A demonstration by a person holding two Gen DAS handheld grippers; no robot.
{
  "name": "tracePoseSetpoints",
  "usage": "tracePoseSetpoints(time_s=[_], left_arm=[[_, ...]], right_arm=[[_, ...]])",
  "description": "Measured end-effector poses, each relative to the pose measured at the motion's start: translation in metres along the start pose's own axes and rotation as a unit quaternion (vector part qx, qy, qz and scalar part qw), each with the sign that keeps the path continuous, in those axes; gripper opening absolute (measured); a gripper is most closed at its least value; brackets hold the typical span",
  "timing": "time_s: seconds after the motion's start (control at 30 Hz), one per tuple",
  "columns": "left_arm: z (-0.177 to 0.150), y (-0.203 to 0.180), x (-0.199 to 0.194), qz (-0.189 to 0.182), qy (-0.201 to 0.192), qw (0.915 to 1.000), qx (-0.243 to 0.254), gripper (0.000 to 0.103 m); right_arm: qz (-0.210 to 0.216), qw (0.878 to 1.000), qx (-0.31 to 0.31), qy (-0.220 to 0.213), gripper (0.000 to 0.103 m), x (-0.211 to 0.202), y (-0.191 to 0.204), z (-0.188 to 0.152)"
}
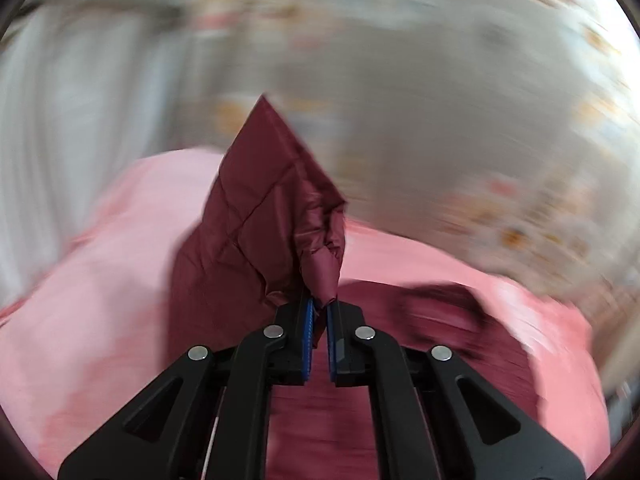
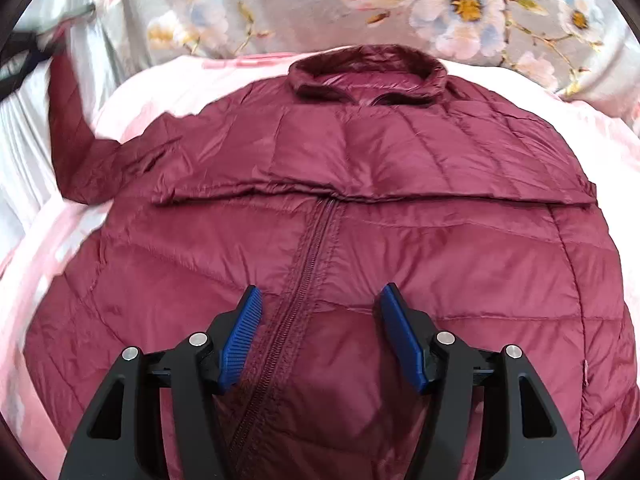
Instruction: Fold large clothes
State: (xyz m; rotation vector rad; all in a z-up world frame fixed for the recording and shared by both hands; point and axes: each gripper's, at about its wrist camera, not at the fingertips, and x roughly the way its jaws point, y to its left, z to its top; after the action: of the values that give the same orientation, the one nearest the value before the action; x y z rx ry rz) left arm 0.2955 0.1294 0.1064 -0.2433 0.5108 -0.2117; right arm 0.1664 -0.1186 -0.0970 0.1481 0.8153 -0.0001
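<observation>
A maroon quilted jacket [image 2: 420, 248] lies front up on a pink sheet [image 2: 132, 96], collar [image 2: 368, 72] at the far end. A folded layer [image 2: 360, 184] crosses its chest above the zipper [image 2: 308, 248]. My right gripper [image 2: 320, 300] hovers over the zipper with its blue pads [image 2: 244, 332] wide apart and nothing between them. The jacket's left sleeve [image 2: 80, 148] rises toward the upper left. In the blurred left wrist view, my left gripper [image 1: 320, 306] is shut on the end of that sleeve [image 1: 260, 216], which stands up in front of it above the rest of the jacket [image 1: 400, 320].
Grey fabric with a flower print [image 2: 280, 8] lies beyond the collar. White pleated cloth [image 2: 24, 148] hangs along the left side. A dark blurred shape [image 2: 20, 60] shows at the far left edge, where the raised sleeve ends.
</observation>
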Motion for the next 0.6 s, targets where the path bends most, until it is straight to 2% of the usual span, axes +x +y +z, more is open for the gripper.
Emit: tracePoseSetpoints(time_s=[0.1,0.13,0.17,0.23,0.3,0.37,0.47,0.6], left_arm=[[-0.030,-0.090,0.027,-0.097,0.053,0.9934,0.032,0.010],[-0.041,-0.105,0.037,-0.111,0.069,0.9908,0.036,0.027],[-0.055,-0.120,0.048,-0.118,0.086,0.9884,0.039,0.055],[-0.083,-0.132,0.063,-0.115,0.103,0.9874,0.033,0.084],[-0.105,-0.124,0.065,-0.114,0.108,0.9874,0.015,0.087],[-0.121,-0.099,0.070,-0.115,0.129,0.9848,-0.022,0.087],[-0.136,-0.046,0.058,-0.105,0.141,0.9793,-0.100,0.087],[-0.145,0.025,0.055,-0.071,0.145,0.9679,-0.193,0.087]], right_arm=[[0.011,0.999,0.032,-0.022,0.068,-0.015,-0.015,-0.001],[0.014,0.999,0.039,-0.026,0.070,-0.019,-0.020,-0.001],[0.014,0.998,0.045,-0.029,0.070,-0.023,-0.026,-0.002],[0.010,0.998,0.049,-0.031,0.070,-0.032,-0.037,-0.004],[0.006,0.998,0.048,-0.033,0.072,-0.040,-0.047,-0.002],[0.007,0.998,0.049,-0.038,0.076,-0.046,-0.059,0.004],[0.042,0.995,0.079,-0.039,0.077,-0.045,-0.076,0.021],[0.107,0.985,0.134,-0.010,0.077,-0.017,-0.086,0.053]])
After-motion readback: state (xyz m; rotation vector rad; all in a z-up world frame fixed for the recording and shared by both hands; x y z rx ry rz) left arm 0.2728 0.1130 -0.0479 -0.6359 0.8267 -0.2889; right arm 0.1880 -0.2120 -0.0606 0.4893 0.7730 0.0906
